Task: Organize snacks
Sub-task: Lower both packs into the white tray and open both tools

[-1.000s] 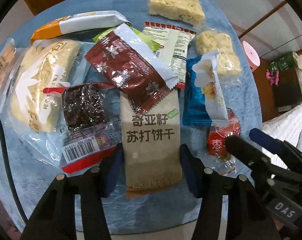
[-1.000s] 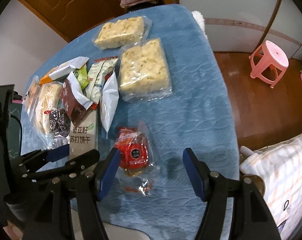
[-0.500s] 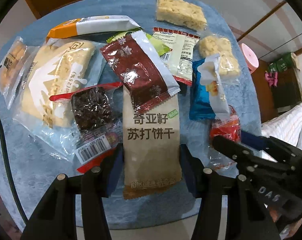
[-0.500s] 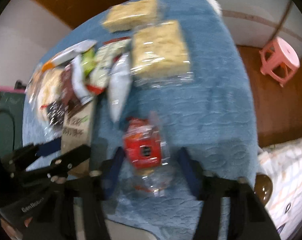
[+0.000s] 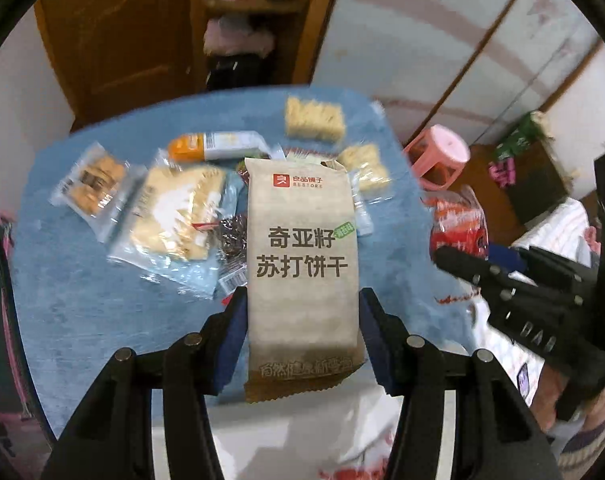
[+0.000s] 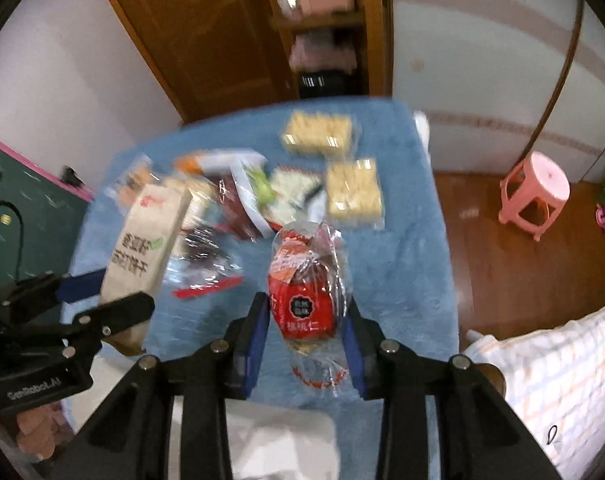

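Your left gripper (image 5: 302, 320) pinches the brown cracker pack (image 5: 302, 256) by its long sides, both blue pads (image 5: 232, 332) pressed against the wrapper. The pack stands lengthwise between the fingers, logo end away from you, raised above the near edge of the blue table (image 5: 82, 312). Your right gripper (image 6: 306, 320) clamps the red snack (image 6: 304, 300) in its clear wrapper, a pad against each side, and holds it over the table's near edge too.

The other snacks lie on the table beyond. Near the far edge sits a pale rice-cake block (image 6: 318, 134), with a second block (image 6: 354, 192) just nearer, toward the right edge. An orange-and-white bar (image 5: 218, 146) lies mid-table toward the far side. Toward the left edge you have a small clear pack of biscuits (image 5: 92, 180) and, beside it, a large pale bread pack (image 5: 174, 216). A dark snack in clear wrap (image 5: 232, 240) pokes out just left of the cracker pack, partly hidden behind it. In the right view, a maroon pack (image 6: 238, 208) and a green-and-white one (image 6: 278, 188) are bunched mid-table, too blurred for detail.

A pink stool (image 6: 536, 192) stands on the wooden floor, off the table's right edge.
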Demonstrator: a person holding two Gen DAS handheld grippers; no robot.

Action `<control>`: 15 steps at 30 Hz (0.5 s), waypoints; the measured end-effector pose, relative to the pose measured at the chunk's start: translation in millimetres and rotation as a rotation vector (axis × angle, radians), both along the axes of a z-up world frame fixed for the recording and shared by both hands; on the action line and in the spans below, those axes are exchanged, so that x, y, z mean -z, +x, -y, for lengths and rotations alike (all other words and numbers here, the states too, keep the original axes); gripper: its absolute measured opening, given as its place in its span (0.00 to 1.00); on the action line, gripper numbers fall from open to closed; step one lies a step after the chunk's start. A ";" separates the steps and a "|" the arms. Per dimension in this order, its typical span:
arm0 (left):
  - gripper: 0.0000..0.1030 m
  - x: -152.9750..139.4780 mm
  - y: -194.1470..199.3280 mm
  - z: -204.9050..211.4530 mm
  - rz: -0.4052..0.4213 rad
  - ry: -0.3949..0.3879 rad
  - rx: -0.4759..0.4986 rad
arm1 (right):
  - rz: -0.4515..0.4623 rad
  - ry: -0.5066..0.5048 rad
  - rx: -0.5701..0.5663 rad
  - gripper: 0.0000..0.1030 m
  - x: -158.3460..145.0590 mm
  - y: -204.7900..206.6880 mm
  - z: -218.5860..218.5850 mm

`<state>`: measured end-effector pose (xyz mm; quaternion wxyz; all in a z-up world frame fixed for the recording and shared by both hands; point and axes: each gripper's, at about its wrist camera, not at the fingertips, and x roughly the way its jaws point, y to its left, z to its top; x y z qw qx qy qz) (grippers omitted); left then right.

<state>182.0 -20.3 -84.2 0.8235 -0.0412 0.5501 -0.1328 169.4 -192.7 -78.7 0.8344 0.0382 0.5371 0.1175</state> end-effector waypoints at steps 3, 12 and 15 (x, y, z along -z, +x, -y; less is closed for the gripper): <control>0.51 -30.6 -33.0 -11.5 0.064 -0.010 0.025 | 0.099 0.056 -0.013 0.34 -44.3 -35.0 -6.2; 0.52 -87.3 -152.7 -45.2 0.264 -0.026 0.083 | 0.306 0.176 -0.084 0.34 -101.2 -155.5 -41.7; 0.52 -83.6 -177.6 -56.0 0.263 -0.063 0.086 | 0.306 0.202 -0.091 0.34 -95.5 -178.4 -47.6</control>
